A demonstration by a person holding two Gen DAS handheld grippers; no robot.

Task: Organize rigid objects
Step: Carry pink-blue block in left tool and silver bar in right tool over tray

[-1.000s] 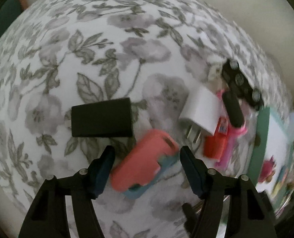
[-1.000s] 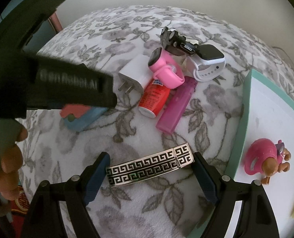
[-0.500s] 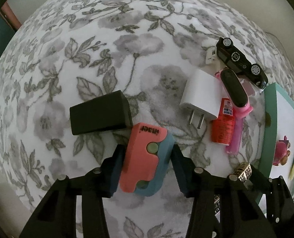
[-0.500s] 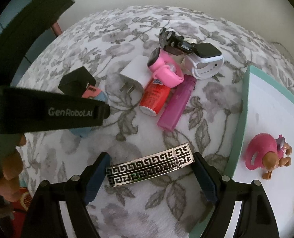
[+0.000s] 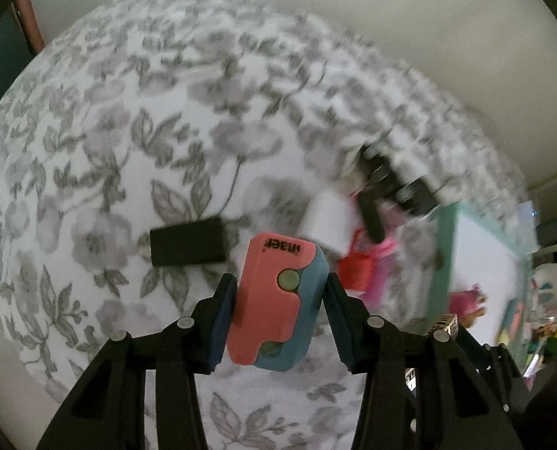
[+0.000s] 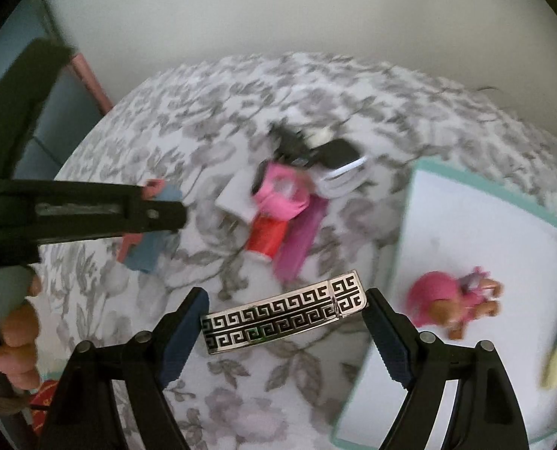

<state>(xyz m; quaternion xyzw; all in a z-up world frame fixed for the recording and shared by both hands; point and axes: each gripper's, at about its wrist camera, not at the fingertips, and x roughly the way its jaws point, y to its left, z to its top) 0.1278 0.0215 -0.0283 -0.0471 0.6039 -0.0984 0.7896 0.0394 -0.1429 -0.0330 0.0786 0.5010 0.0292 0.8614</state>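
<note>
A second ago my left hand-held gripper (image 5: 280,309) was open around the pink and blue case (image 5: 276,300) on the floral bedspread (image 5: 128,150). Since then I've clamped it and lifted it clear of the fabric. My right hand-held gripper (image 6: 284,324) has raised the patterned metal bar (image 6: 284,317) too, so the clutter pile now looks smaller and further off in both views.

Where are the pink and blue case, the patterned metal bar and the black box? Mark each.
pink and blue case (image 5: 274,300), left wrist view, pink front face.
patterned metal bar (image 6: 284,311), right wrist view, middle of patterned face.
black box (image 5: 188,242), left wrist view, top face.
</note>
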